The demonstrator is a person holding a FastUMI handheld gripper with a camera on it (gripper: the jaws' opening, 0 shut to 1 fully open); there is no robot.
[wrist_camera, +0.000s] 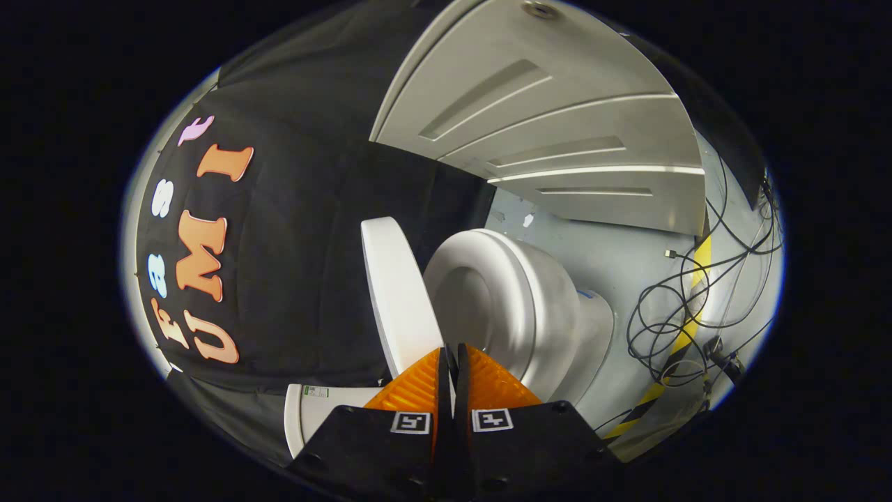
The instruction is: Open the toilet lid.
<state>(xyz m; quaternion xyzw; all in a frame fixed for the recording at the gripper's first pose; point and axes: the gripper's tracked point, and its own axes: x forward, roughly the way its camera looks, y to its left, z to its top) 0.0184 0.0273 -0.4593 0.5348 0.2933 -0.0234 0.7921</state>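
The white toilet lid (397,293) stands raised, well apart from the seat and bowl (509,286), with the open bowl showing between them. The lid's hinge end runs down behind one of my fingers (418,387). My gripper (451,357) is just short of the gap between lid and seat. Its two fingers press together with only a thin slit between them, and I see nothing held there. The white tank (310,411) lies beside the fingers, past the lid's hinge end.
A white panelled door (557,125) stands beyond the toilet. Loose black cables (669,314) lie in loops on the grey floor (613,258) beside the bowl, crossing a yellow-and-black tape strip (690,321). Black cloth (306,230) hangs behind the lid.
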